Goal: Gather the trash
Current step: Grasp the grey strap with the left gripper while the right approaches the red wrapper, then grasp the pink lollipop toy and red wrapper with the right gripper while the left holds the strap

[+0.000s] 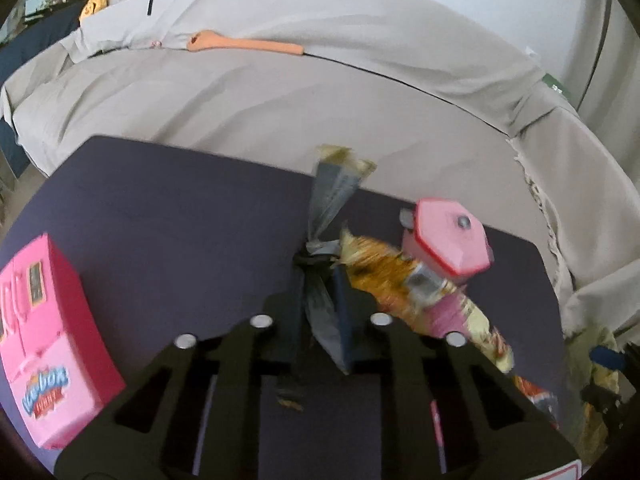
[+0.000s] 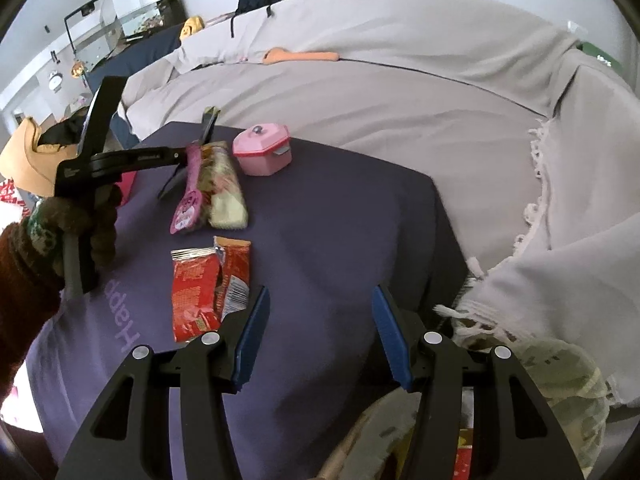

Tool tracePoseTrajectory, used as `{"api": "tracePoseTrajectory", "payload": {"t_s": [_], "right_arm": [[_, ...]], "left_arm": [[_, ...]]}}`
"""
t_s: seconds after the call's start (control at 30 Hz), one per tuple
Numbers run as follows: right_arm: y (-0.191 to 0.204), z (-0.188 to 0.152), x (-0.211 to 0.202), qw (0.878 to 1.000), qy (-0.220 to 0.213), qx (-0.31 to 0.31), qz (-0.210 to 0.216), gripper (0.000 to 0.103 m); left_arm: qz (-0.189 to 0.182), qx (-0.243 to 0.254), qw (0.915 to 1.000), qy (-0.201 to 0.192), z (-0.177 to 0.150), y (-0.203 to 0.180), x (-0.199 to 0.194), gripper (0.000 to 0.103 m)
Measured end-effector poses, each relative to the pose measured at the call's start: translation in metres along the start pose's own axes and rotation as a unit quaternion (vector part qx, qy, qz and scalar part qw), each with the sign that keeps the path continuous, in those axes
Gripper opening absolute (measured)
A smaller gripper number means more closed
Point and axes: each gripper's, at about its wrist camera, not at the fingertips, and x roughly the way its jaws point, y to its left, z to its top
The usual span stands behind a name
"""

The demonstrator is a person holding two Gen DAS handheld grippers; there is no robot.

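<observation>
Right gripper [image 2: 320, 336]: black frame, blue pads, nearest the right wrist camera. Jaws stand apart with only the purple table cover [image 2: 340, 240] between them; nothing held. It hangs over the near right part of the table.

Left gripper [image 1: 320, 276]: black frame, jaws drawn narrow and pinched on a grey-blue wrapper [image 1: 330, 196]. The wrapper is crumpled, twisted at the pinch, and fans out above the fingertips with a pale yellowish frayed top; a second flap hangs down between the fingers. Motion blur softens it, so any print on it cannot be read. It sits above the middle of the table, towards the far edge.

Snack packet [image 1: 384, 268]: orange and yellow with a pink panel, glossy, lying lengthways just right of the left gripper's tips, blurred; it seems to touch the held wrapper.

Pink packet [image 2: 188, 196]: long and narrow, lying against the snack packet's left side.

Two red wrappers [image 2: 212, 284]: flat, creased, side by side near the table's front, just left of the right gripper's left finger.

Pink toy pot [image 1: 448, 240]: lidded with a grey knob, upright near the far right corner.

Pink carton [image 1: 52, 340]: upright at the left edge.

Gloved hand [image 2: 80, 224]: grips the left gripper's handle.

Beige-covered sofa [image 1: 280, 100]: behind the table.
</observation>
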Motion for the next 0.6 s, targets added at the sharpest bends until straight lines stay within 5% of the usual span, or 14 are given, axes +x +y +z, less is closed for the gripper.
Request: {"api": "tracePoseTrajectory", "payload": {"t_s": [0.2, 0.47, 0.6], "right_arm": [[0.028, 0.016, 0.012, 0.999, 0.002, -0.022, 0.031, 0.051], [0.084, 0.048, 0.042, 0.997, 0.011, -0.063, 0.053, 0.051], [0.109, 0.056, 0.063, 0.996, 0.019, -0.079, 0.041, 0.051]], "left_arm": [[-0.017, -0.036, 0.999, 0.022, -0.033, 0.021, -0.042, 0.006], [-0.024, -0.013, 0.9996, 0.009, -0.079, 0.037, -0.1, 0.007], [-0.01, -0.007, 0.9999, 0.001, -0.093, 0.043, -0.105, 0.034]]}}
